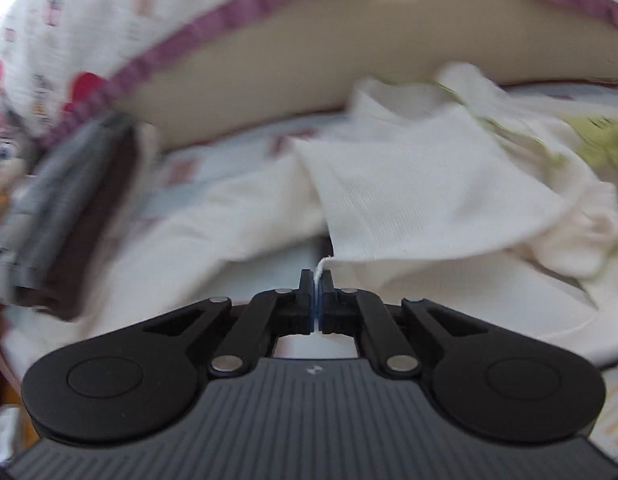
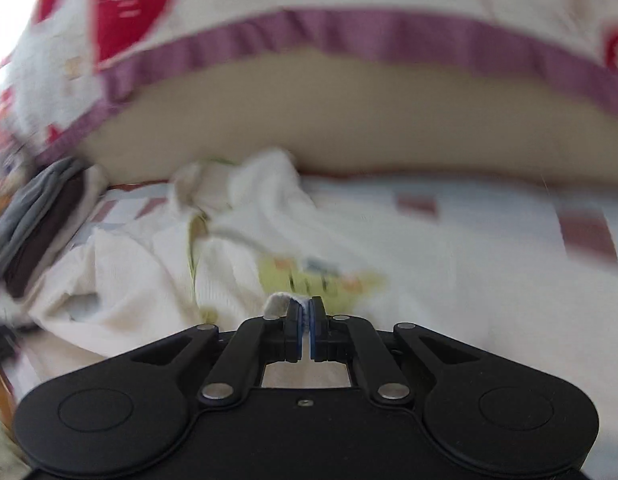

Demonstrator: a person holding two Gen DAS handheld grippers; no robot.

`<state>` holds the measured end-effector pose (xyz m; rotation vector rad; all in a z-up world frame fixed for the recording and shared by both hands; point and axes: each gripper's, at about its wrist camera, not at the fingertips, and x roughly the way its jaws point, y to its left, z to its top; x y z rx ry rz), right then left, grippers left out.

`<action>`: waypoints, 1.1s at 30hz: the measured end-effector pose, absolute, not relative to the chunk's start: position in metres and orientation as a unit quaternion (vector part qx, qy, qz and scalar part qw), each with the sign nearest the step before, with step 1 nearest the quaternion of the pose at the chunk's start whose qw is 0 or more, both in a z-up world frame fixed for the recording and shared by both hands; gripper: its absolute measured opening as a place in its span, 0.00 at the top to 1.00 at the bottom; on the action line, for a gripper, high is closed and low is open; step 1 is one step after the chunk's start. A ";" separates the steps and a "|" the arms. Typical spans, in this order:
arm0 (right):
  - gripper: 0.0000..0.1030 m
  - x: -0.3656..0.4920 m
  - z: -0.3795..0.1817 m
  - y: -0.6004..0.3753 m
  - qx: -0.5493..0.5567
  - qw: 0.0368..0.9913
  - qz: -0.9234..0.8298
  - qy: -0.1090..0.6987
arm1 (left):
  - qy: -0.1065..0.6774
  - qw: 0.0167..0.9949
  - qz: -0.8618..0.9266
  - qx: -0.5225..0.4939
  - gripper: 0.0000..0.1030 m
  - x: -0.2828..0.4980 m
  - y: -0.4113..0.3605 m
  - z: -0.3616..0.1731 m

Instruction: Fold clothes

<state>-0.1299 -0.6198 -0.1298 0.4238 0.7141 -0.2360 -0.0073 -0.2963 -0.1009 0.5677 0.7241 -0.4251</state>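
Note:
A cream white garment (image 1: 429,184) with a yellow-green print lies rumpled on the bed. In the left wrist view my left gripper (image 1: 317,280) is shut on a thin edge of its fabric, which rises from between the pads as a white corner. In the right wrist view the same white garment (image 2: 141,280) spreads ahead and to the left, its print (image 2: 321,276) just beyond the fingers. My right gripper (image 2: 305,306) is shut on a small fold of its hem, a bit of which bulges at the left fingertip. Both views are blurred.
A folded grey and dark brown pile (image 1: 69,216) sits at the left on the patterned sheet (image 2: 509,216). Behind runs a beige headboard or mattress side (image 1: 309,60) under a white cover with a purple border (image 2: 349,36).

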 end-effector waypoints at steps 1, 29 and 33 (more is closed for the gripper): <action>0.96 -0.132 -0.136 -0.621 0.192 0.916 -0.106 0.335 | 0.344 0.878 -0.191 0.272 0.99 -0.003 -0.293 -0.096; 0.96 -0.151 0.026 -0.596 0.210 0.791 -0.125 0.561 | 0.265 0.904 -0.265 0.207 0.99 0.020 -0.238 -0.062; 0.96 -0.162 0.025 -0.578 0.234 0.813 -0.181 0.501 | 0.266 0.902 -0.296 0.169 0.99 0.041 -0.223 -0.067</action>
